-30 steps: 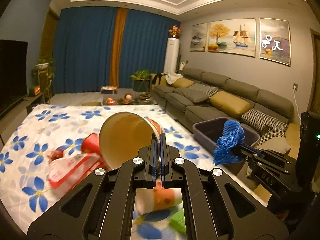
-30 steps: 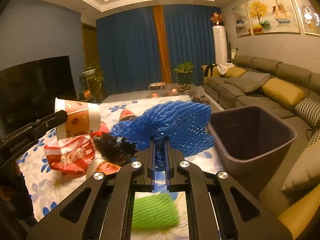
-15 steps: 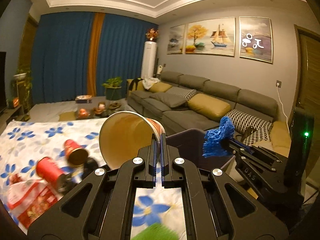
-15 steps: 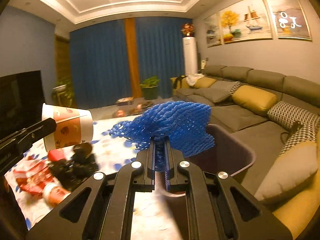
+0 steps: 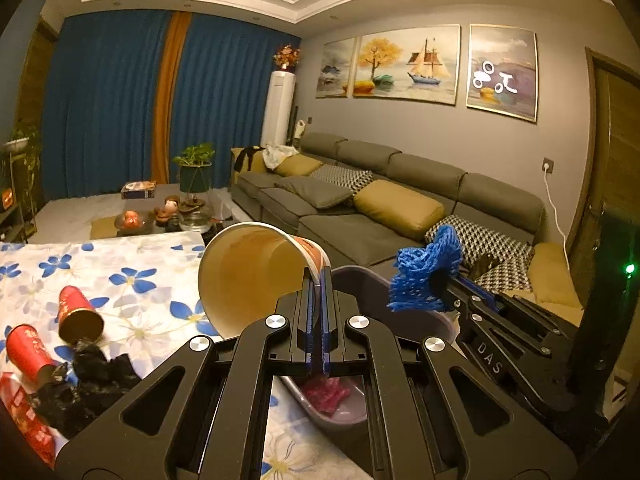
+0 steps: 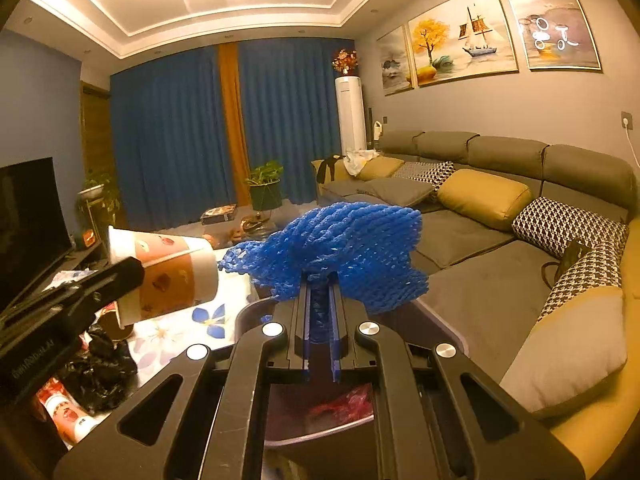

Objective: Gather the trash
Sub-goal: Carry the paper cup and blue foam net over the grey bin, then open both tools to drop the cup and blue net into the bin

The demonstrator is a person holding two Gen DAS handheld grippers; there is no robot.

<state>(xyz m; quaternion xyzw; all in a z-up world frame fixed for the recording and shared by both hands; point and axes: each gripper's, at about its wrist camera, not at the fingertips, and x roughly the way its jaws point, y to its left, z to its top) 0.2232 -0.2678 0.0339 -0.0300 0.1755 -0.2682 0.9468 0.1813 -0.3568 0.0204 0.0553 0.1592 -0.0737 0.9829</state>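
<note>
- The grey bin (image 5: pixel 352 416) is mostly hidden behind the left gripper (image 5: pixel 316 280) body; only part of its rim and floor shows, with something pink-red (image 5: pixel 326 394) inside, too unclear to name.
- In the right view the bin (image 6: pixel 316 428) is likewise covered by the right gripper (image 6: pixel 320 284), and the reddish content (image 6: pixel 340 404) is dim.
- The red packet (image 5: pixel 20 420) is cut off by the near left edge.
- The black crumpled item (image 5: pixel 84 384) is too dark to identify.
- Print on the paper cup (image 6: pixel 168 276) is unreadable.
</note>
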